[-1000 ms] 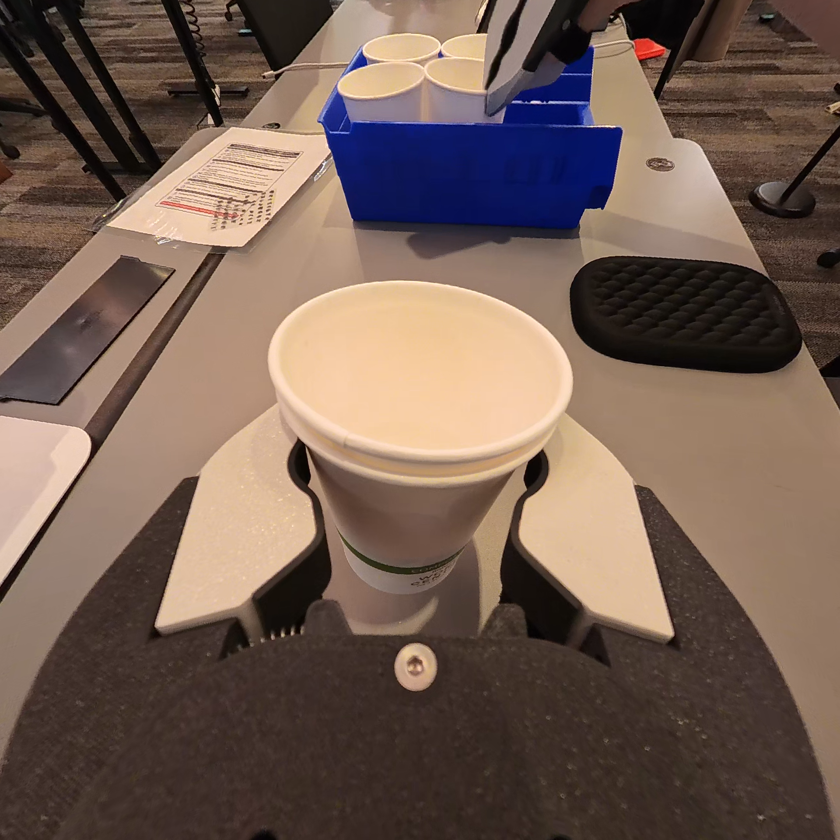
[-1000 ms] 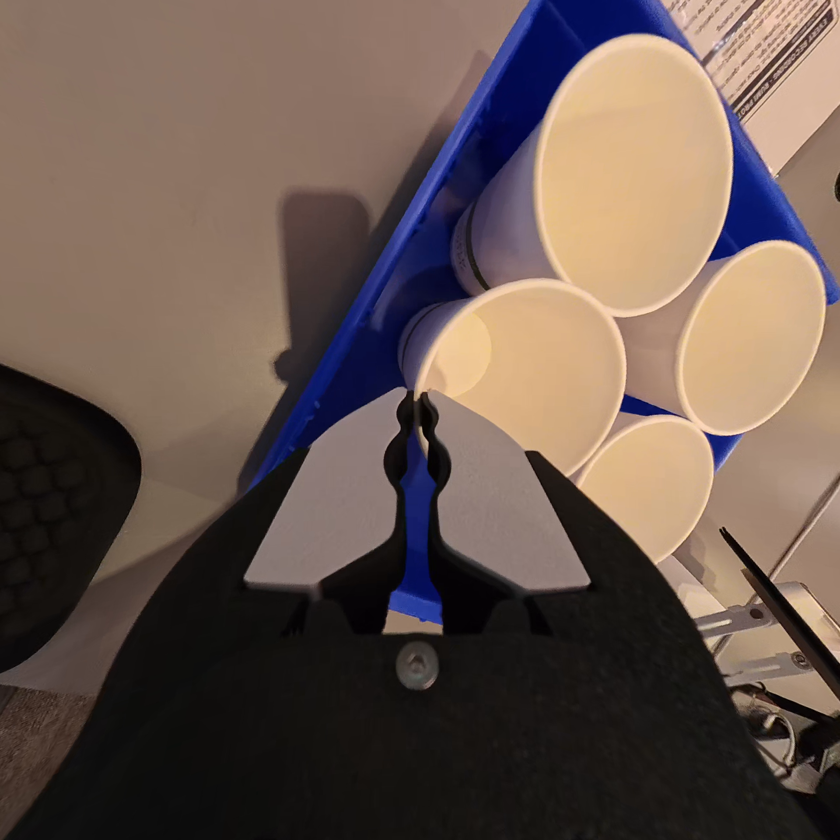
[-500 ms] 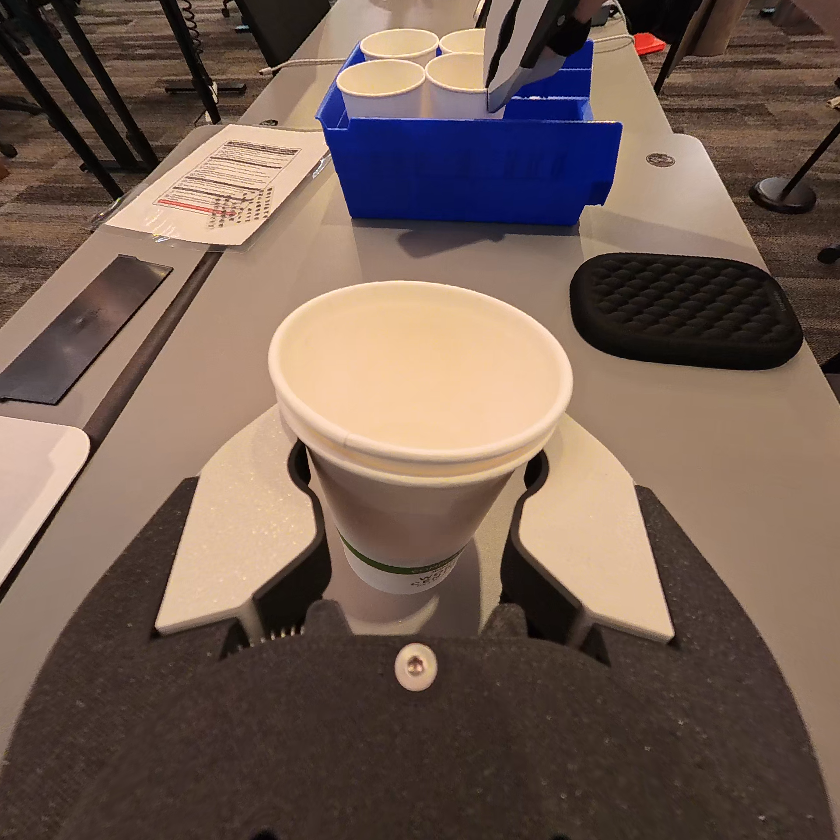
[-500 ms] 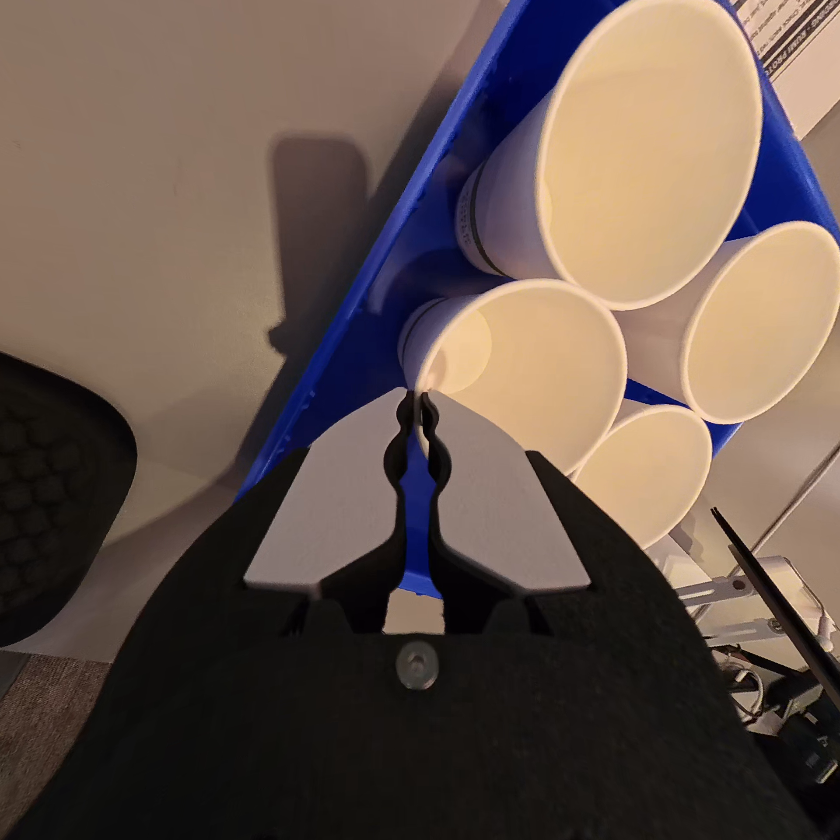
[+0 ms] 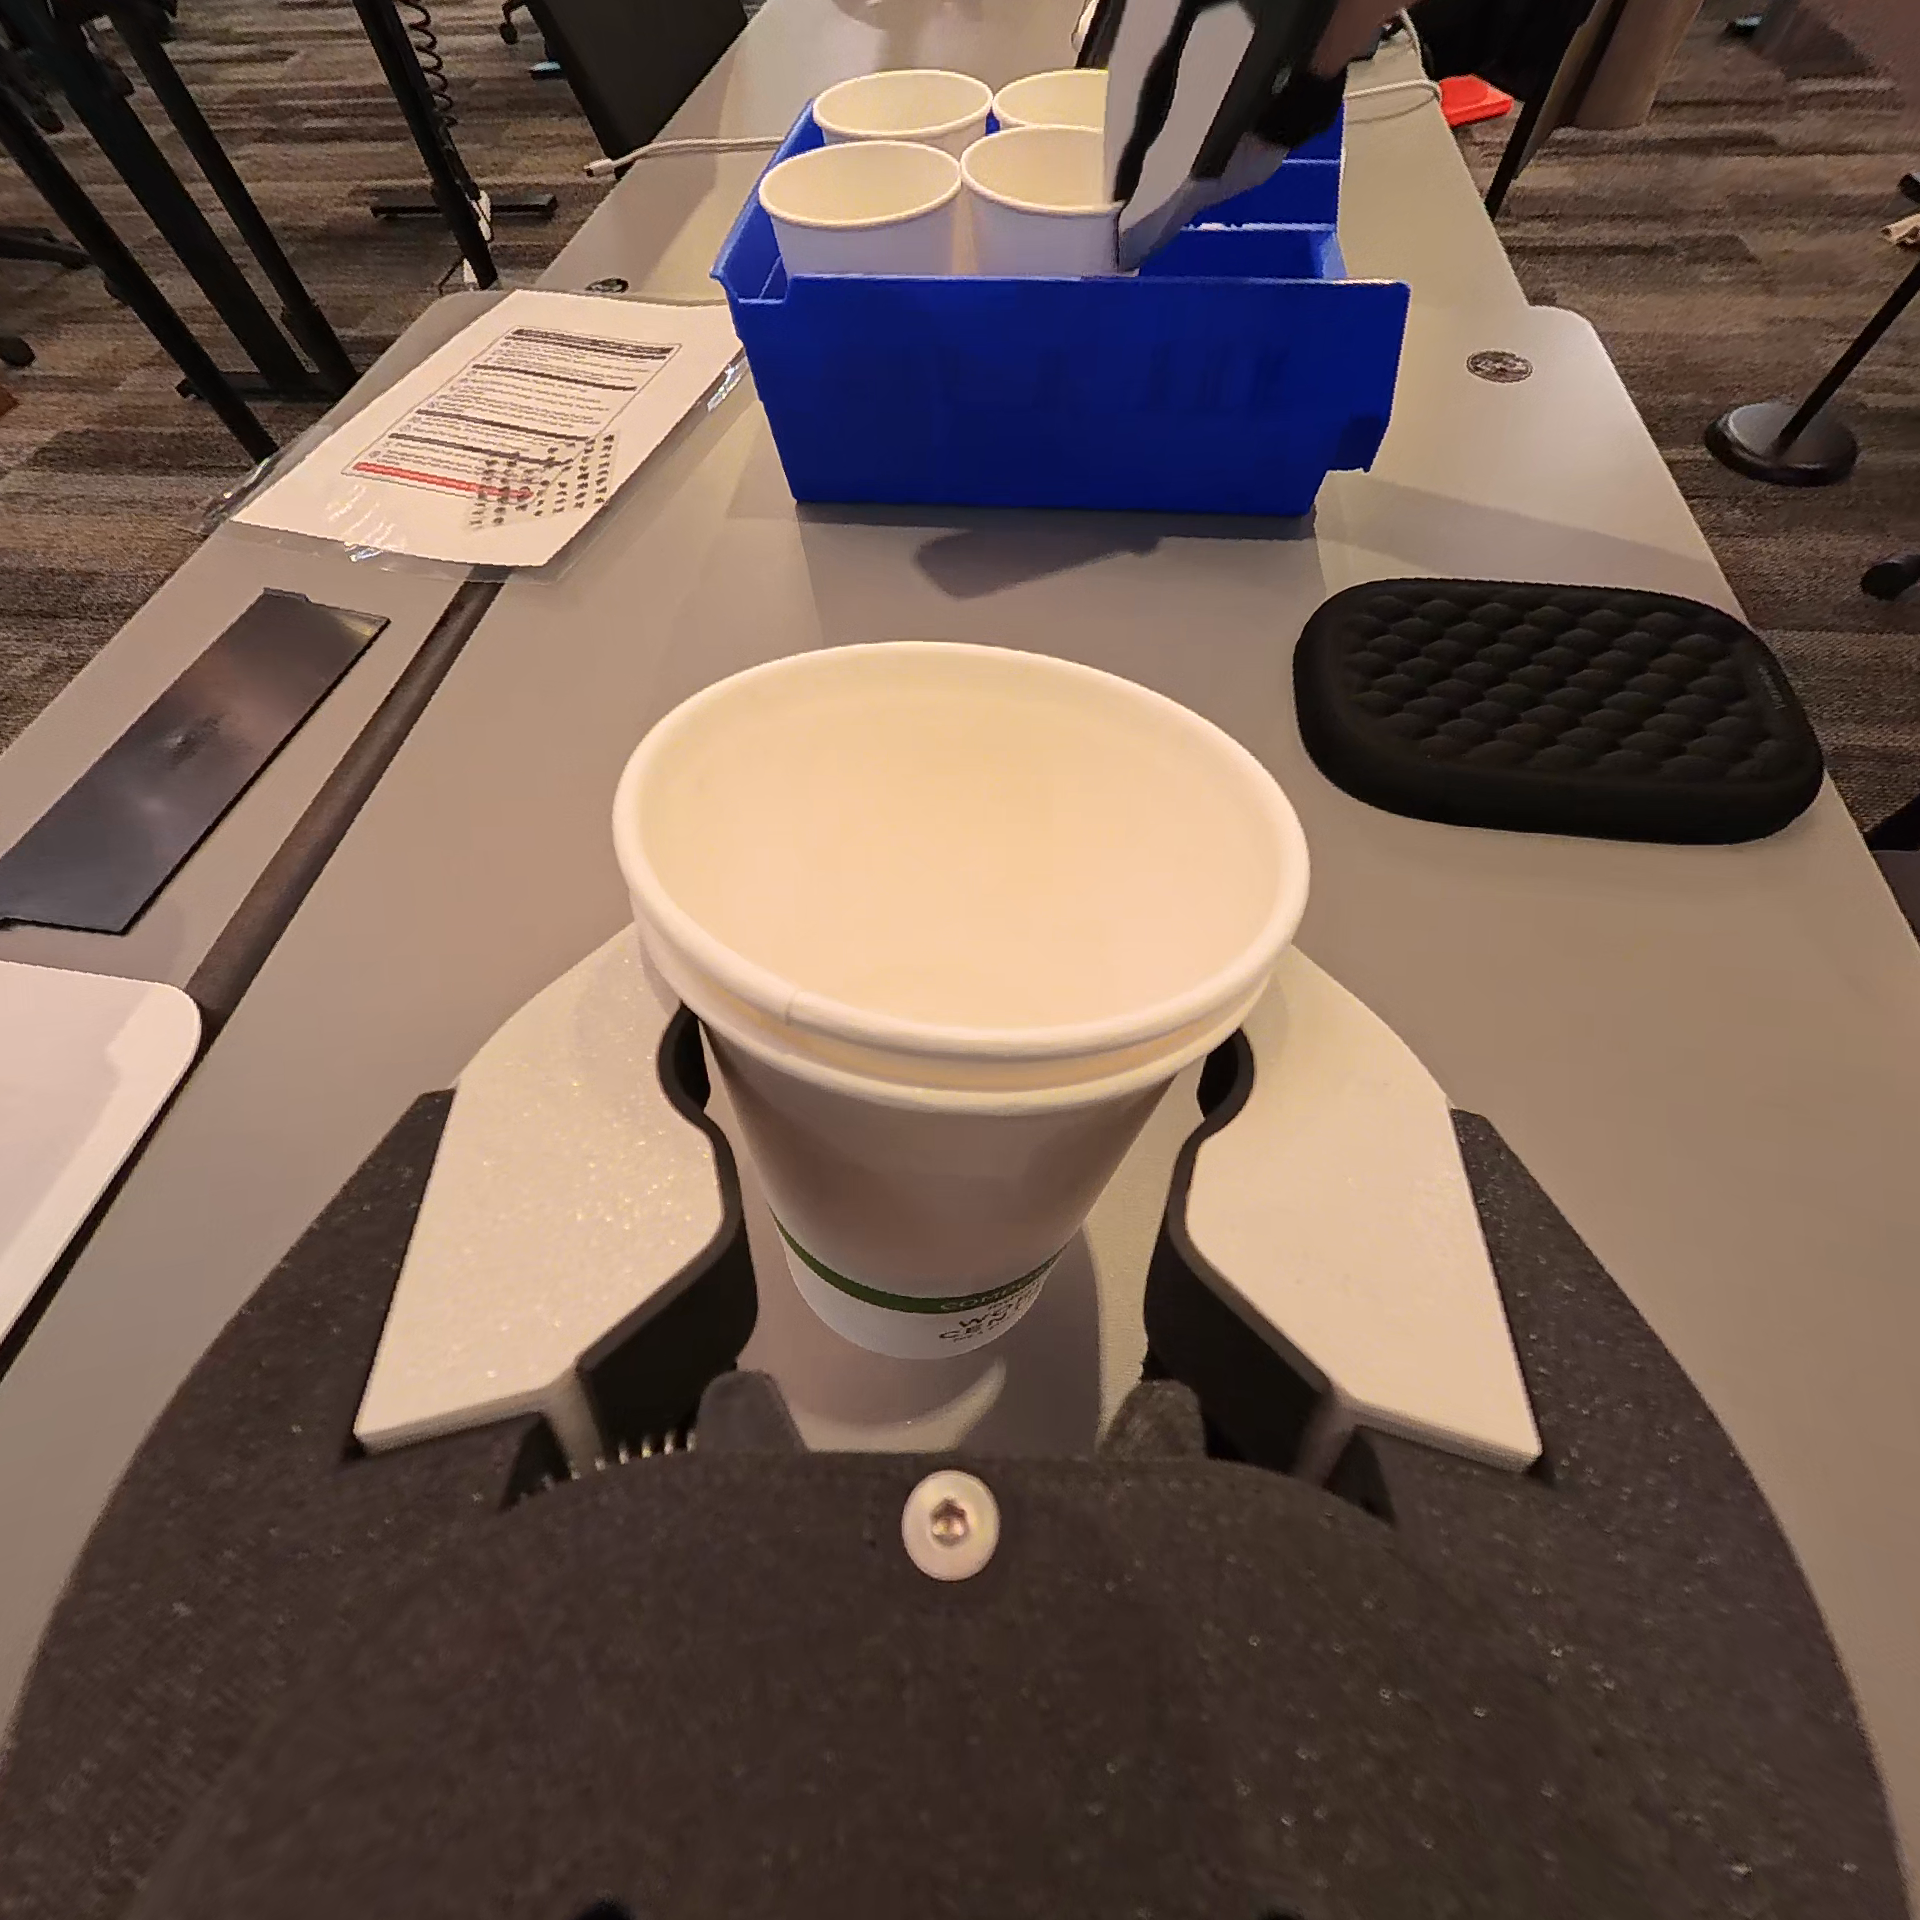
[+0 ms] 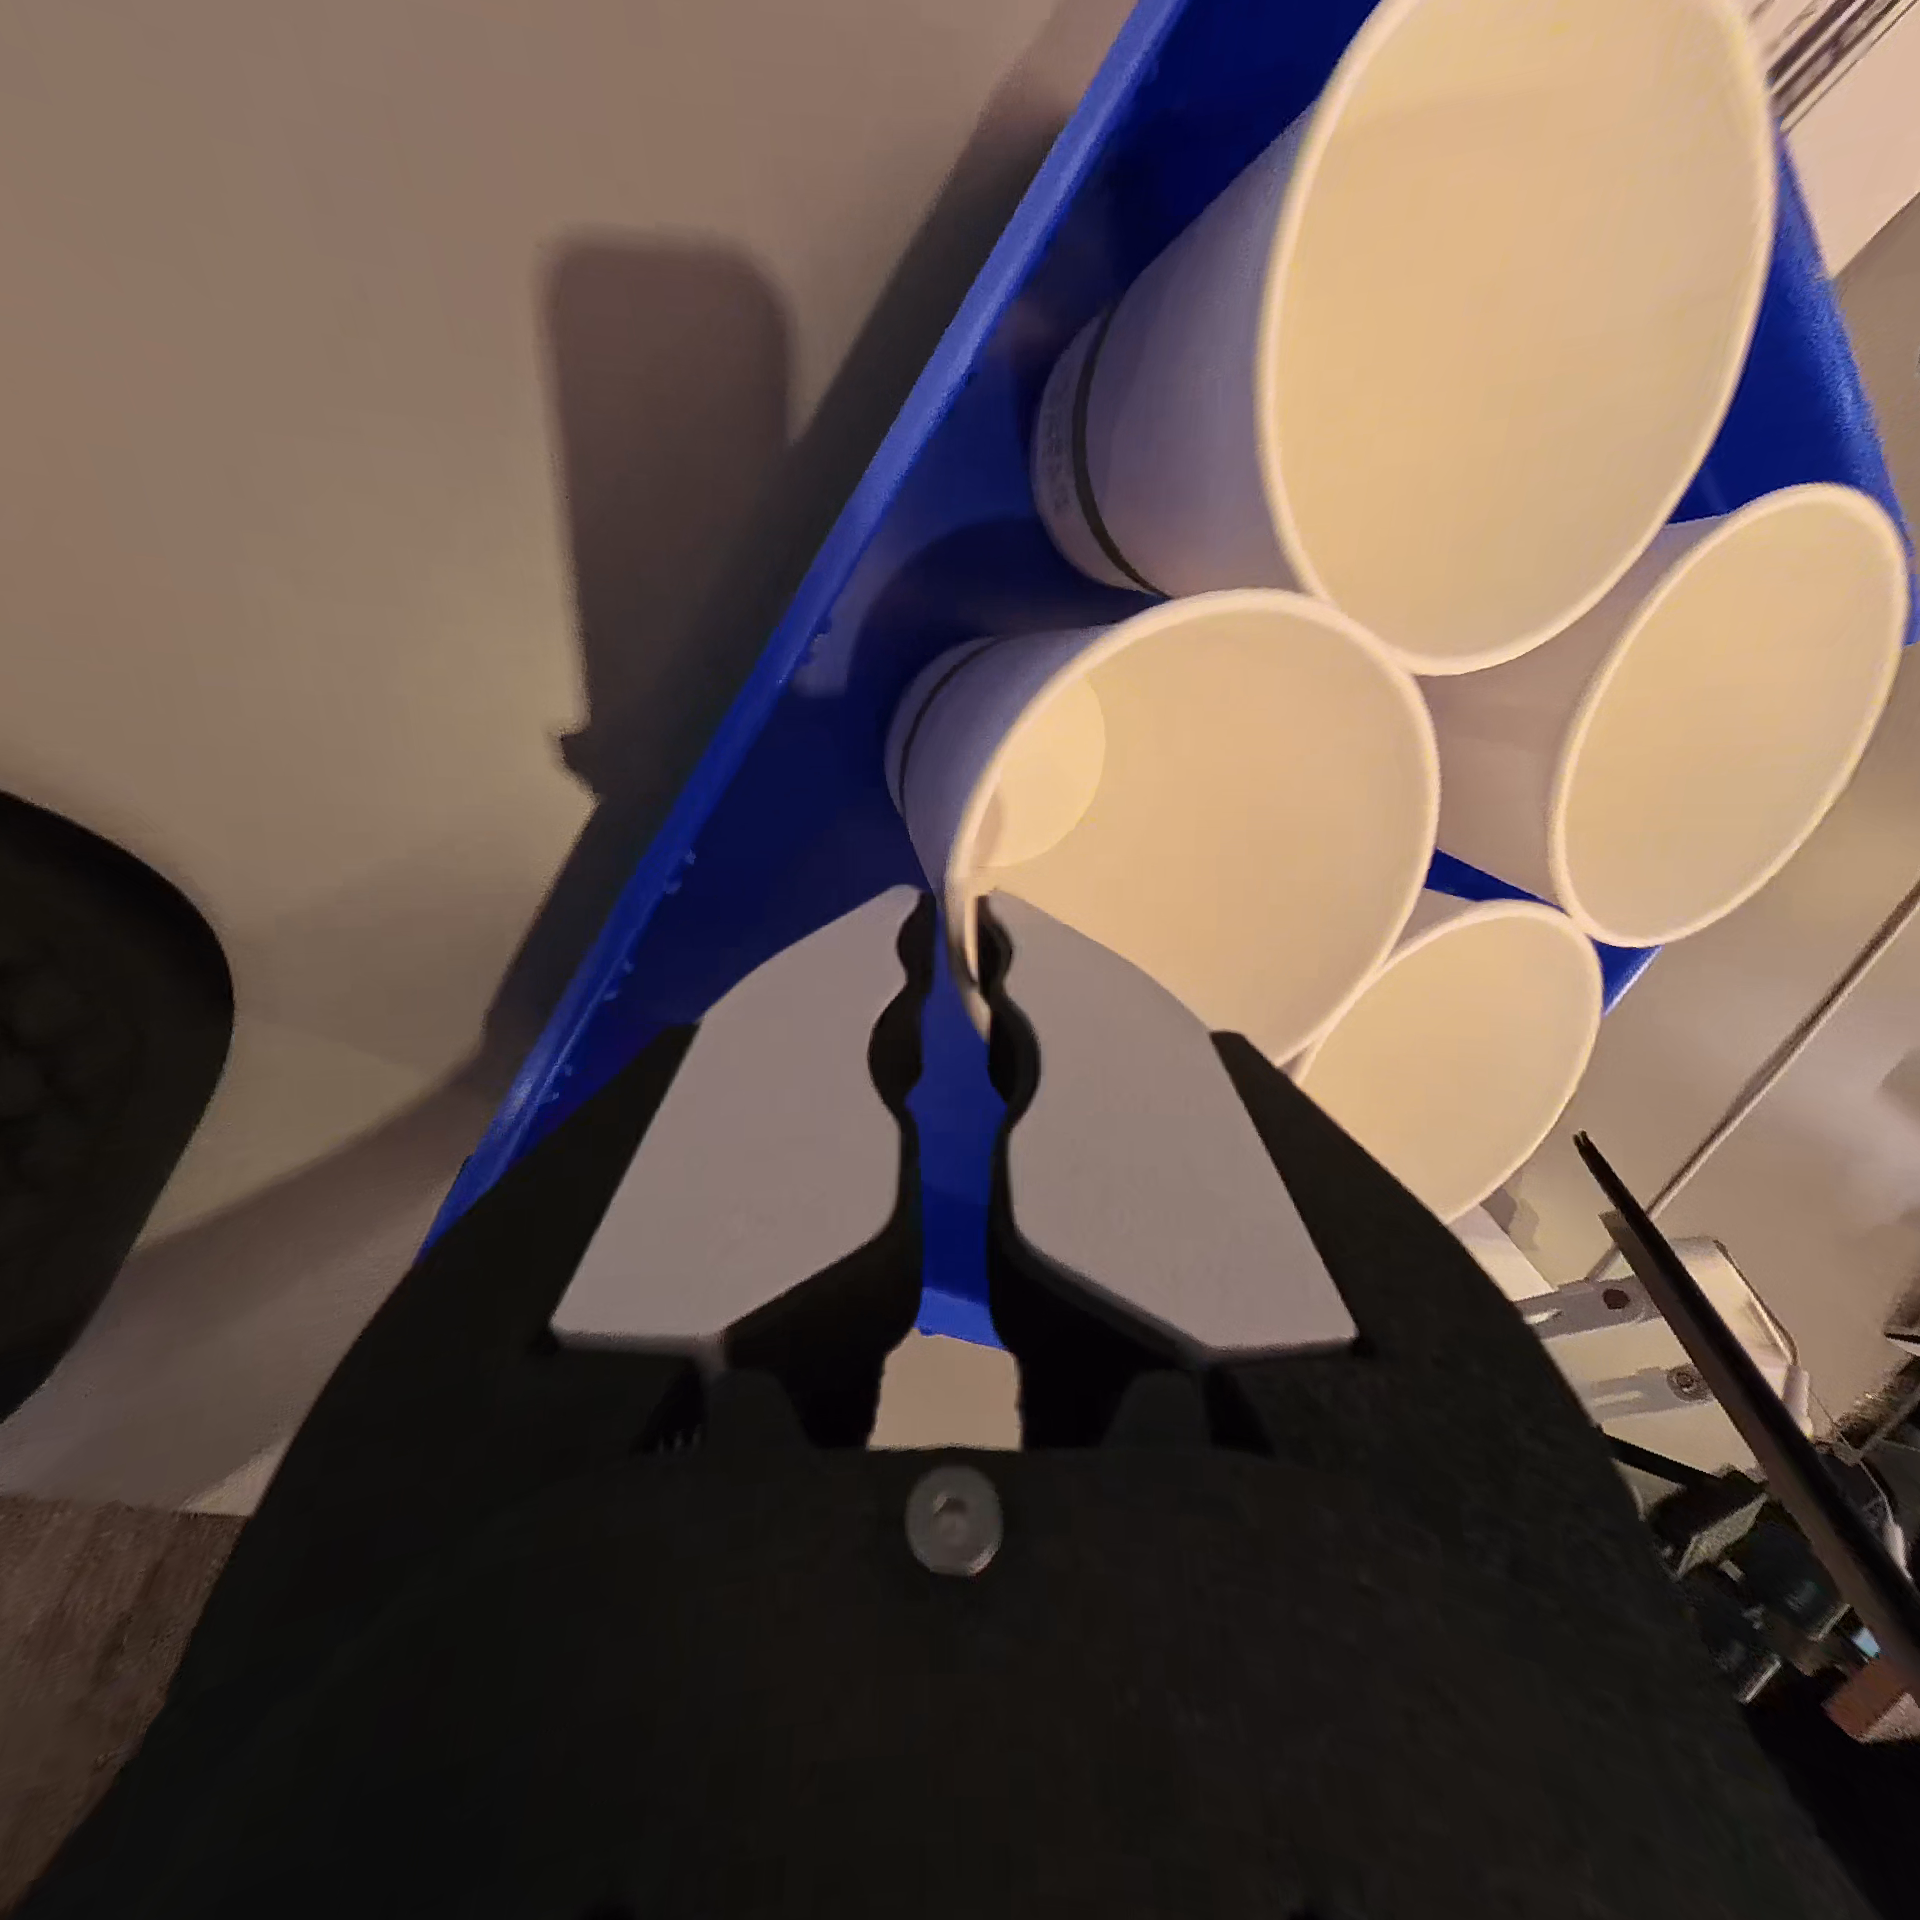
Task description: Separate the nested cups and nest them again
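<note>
The left claw (image 5: pixel 956 1049) is closed around a nested pair of white paper cups with a green band (image 5: pixel 951 997), gripped just under the two stacked rims and held upright over the grey worktop (image 5: pixel 1455 1039); this hold is unchanged from the earlier frames. At 12 o'clock in the left wrist view a blue plastic bin (image 5: pixel 1060 384) is seen, with four more white paper cups standing in it, now drawn slightly nearer and lower in the picture than before. A black quilted pad (image 5: pixel 1558 707) lies at 2 o'clock, and a laminated printed sheet (image 5: pixel 488 436) at 10 o'clock.

The right claw (image 6: pixel 951 914) is pinched almost shut on the rim of the near-right white paper cup in the bin (image 6: pixel 1205 821), one finger inside the wall and one outside. Compared with the earlier frames, that cup's rim is seen deeper between the fingers (image 6: pixel 779 1122), and the gap between them is slightly wider. The bin and its cups have shifted toward 1 o'clock in the right wrist view, so that the farthest cup (image 6: pixel 1517 332) is now cut by the picture's top edge.
</note>
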`<state>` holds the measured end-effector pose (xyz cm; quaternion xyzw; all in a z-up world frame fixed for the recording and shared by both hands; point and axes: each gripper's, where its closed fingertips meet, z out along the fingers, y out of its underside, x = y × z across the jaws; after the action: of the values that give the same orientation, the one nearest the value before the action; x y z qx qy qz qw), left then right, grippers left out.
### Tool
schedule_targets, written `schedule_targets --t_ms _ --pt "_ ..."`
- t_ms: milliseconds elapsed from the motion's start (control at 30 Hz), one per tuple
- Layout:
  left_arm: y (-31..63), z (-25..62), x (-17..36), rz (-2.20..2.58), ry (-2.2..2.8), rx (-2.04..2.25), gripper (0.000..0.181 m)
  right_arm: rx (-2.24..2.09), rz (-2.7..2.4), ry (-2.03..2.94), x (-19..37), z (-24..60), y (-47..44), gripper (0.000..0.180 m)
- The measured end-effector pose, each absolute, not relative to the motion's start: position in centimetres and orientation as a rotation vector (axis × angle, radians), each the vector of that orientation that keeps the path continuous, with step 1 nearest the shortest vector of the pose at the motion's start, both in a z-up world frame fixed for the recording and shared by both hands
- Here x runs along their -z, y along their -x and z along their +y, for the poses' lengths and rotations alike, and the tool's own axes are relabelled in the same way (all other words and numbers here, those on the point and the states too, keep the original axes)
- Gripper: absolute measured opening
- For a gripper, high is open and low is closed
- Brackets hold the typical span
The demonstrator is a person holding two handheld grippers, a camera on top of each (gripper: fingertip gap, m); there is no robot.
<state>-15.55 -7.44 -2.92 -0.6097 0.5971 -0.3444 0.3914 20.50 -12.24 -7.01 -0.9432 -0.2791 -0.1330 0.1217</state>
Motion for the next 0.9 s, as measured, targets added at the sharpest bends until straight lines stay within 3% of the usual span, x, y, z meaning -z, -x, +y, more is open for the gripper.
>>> schedule_targets --t_ms 533,700,900 --pt "15.5 -7.3 3.4 1.526 1.562 0.877 0.094 0.23 -0.825 2.746 7.1 -12.0 -19.0 0.002" --pt "15.6 -7.3 3.3 1.52 1.562 0.879 0.094 0.238 -0.789 2.76 7.4 -12.1 -19.7 0.009" --pt "15.5 -7.3 3.2 1.517 1.559 0.884 0.094 0.244 -0.741 2.56 1.2 -10.9 -18.3 0.024"
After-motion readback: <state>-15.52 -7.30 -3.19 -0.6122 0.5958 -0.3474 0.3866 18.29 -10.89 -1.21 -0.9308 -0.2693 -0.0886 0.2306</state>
